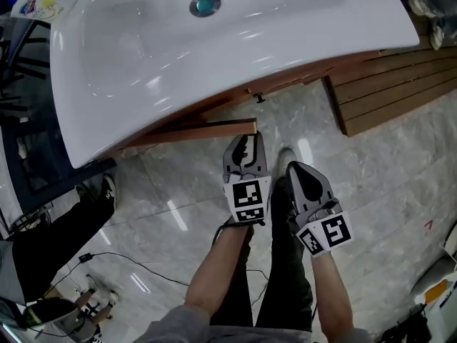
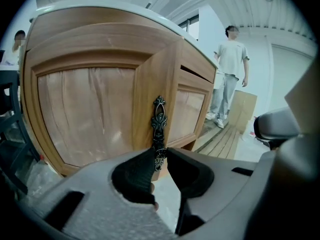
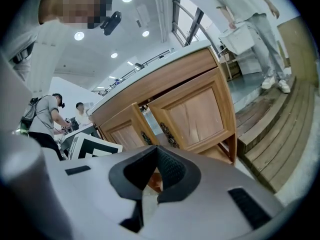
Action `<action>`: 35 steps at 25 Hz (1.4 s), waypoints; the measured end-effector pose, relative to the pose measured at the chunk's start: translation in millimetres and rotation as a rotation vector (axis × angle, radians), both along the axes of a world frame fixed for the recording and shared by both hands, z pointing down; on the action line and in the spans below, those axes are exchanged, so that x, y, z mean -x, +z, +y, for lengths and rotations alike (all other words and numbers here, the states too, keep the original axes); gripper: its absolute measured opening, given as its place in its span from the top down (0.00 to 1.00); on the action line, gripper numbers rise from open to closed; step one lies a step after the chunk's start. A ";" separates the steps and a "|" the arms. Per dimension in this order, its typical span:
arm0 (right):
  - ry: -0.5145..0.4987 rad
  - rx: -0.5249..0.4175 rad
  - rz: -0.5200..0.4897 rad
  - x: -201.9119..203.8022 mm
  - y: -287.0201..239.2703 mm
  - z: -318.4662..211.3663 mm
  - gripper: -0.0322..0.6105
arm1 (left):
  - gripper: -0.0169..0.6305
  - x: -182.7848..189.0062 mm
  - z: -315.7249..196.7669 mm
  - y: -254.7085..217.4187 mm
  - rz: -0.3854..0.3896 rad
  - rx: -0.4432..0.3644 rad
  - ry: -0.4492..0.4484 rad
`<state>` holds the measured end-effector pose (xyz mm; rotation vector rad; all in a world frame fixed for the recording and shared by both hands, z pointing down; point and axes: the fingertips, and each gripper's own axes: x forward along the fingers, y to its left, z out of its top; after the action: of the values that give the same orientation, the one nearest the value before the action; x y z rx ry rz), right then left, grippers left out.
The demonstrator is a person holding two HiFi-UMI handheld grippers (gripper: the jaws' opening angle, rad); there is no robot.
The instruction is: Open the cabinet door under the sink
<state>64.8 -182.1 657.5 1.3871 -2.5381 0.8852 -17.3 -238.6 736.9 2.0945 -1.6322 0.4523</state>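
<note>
A pale grey marbled floor (image 1: pixel 371 177) runs under a white sink (image 1: pixel 143 41) with a teal drain (image 1: pixel 205 4), set on a light wooden cabinet (image 3: pixel 165 81); slatted wooden decking (image 1: pixel 400 84) lies to the right of it. In the head view the cabinet door (image 1: pixel 207 130) under the sink stands partly swung out from the cabinet front, with its top edge showing as a wooden strip. The left gripper (image 1: pixel 248 138) is at the free end of that strip. In the left gripper view the left gripper (image 2: pixel 160 151) has its pads pinched on the lower end of the door's dark ornate handle (image 2: pixel 159 119), which stands upright on the door's right stile. The right gripper (image 1: pixel 294 166) is just beside the left one and apart from the cabinet. In the right gripper view its jaws are pressed together at the tips with nothing between them (image 3: pixel 156 148). A person (image 2: pixel 231 79) stands on the decking in the background
</note>
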 end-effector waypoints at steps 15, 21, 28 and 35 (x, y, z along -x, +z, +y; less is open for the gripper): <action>0.153 0.027 0.017 11.5 -7.5 90.9 0.94 | 0.85 2.2 64.5 0.3 0.044 0.006 0.212; 0.132 0.024 0.003 9.6 -6.7 105.3 0.94 | 0.85 5.6 86.8 0.3 0.017 -0.018 0.272; 0.077 0.020 -0.017 11.7 -13.1 135.5 0.94 | 0.85 19.3 119.4 0.7 -0.006 -0.001 0.296; 0.085 0.031 -0.045 27.0 -7.7 157.3 0.94 | 0.85 40.3 154.4 2.3 -0.031 0.012 0.334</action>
<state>37.8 -24.8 649.9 1.4919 -2.5036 0.9766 -57.6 -84.1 739.3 2.3693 -1.2919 0.6012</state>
